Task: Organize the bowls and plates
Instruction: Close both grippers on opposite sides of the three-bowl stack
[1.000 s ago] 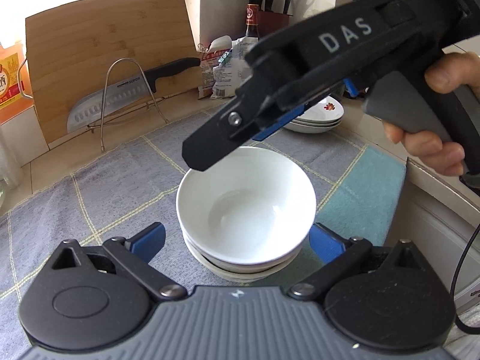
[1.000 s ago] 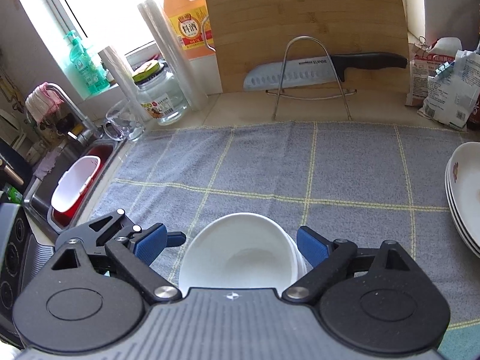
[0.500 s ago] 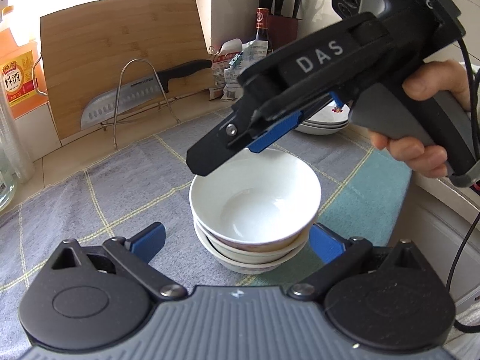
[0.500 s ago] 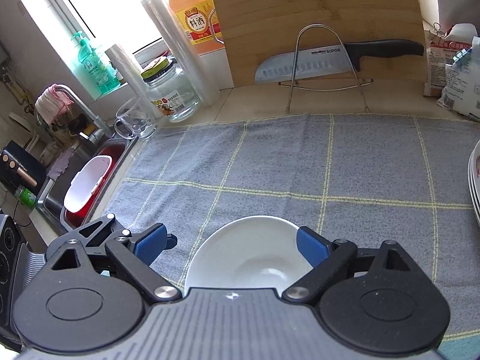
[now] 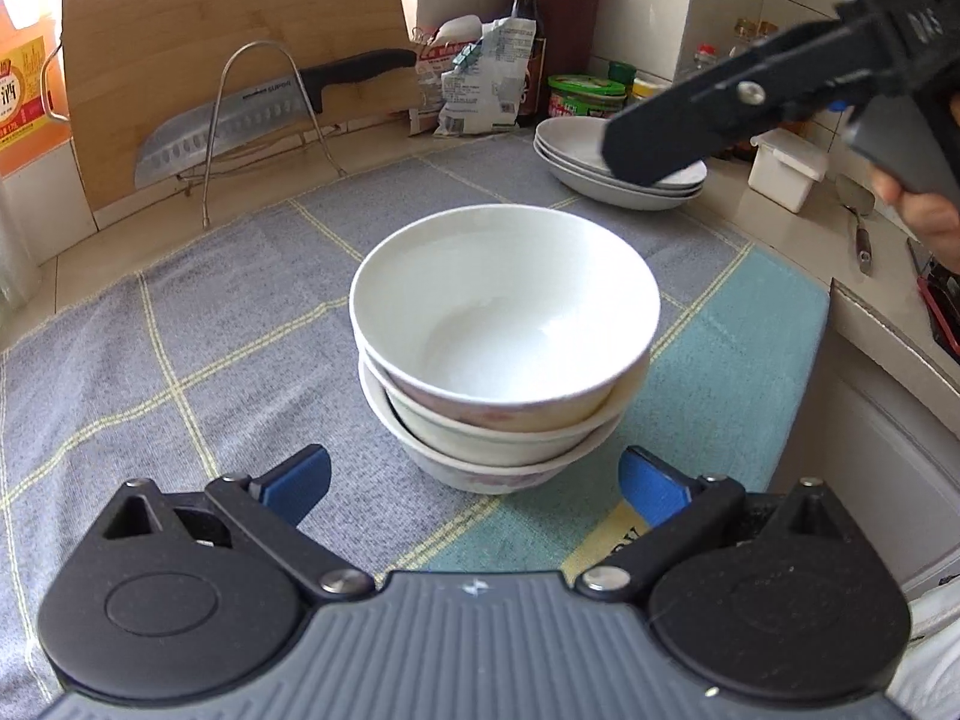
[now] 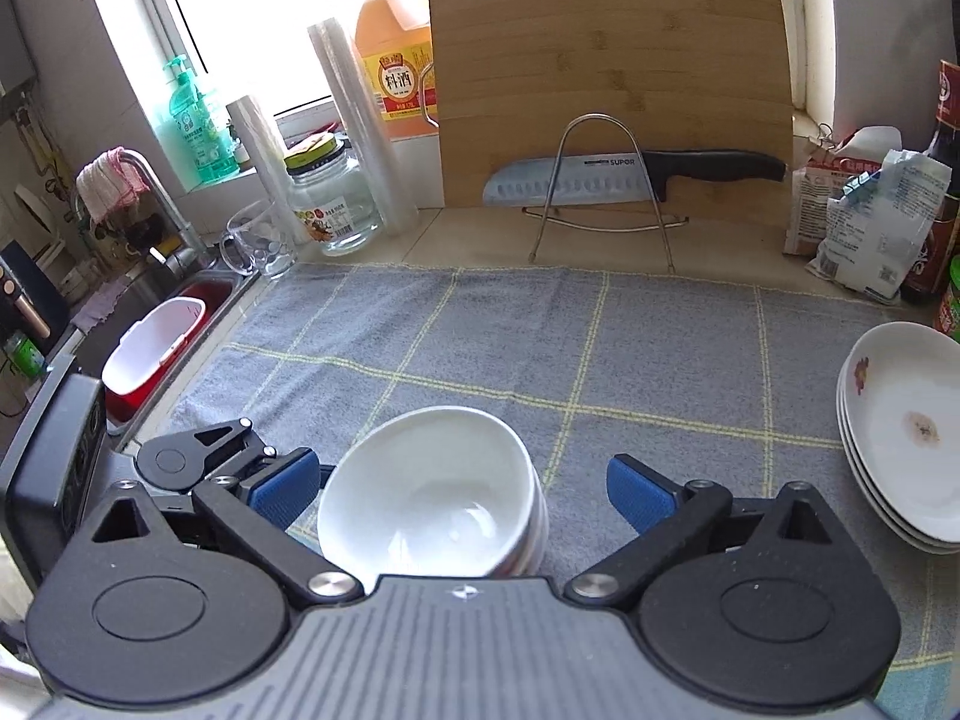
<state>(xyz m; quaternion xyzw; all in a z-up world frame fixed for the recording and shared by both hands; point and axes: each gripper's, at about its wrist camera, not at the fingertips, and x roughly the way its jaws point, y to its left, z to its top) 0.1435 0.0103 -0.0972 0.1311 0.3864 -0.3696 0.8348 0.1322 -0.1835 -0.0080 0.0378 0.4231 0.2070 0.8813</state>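
Both hand-held grippers [image 5: 474,483] [image 6: 459,489] wide open

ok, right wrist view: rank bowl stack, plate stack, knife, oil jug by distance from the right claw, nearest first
1. Bowl stack, between the open right claw's pads, nearer the left one.
2. Plate stack, right edge.
3. Knife, in the rack at the back.
4. Oil jug, back left, by the window.

Black left gripper [image 5: 474,483], blue-padded jaws (silver screws).

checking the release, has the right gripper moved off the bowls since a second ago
Yes. In the left wrist view the right gripper has pulled up and right, off the bowl stack, jaws just opened, toward the plates.
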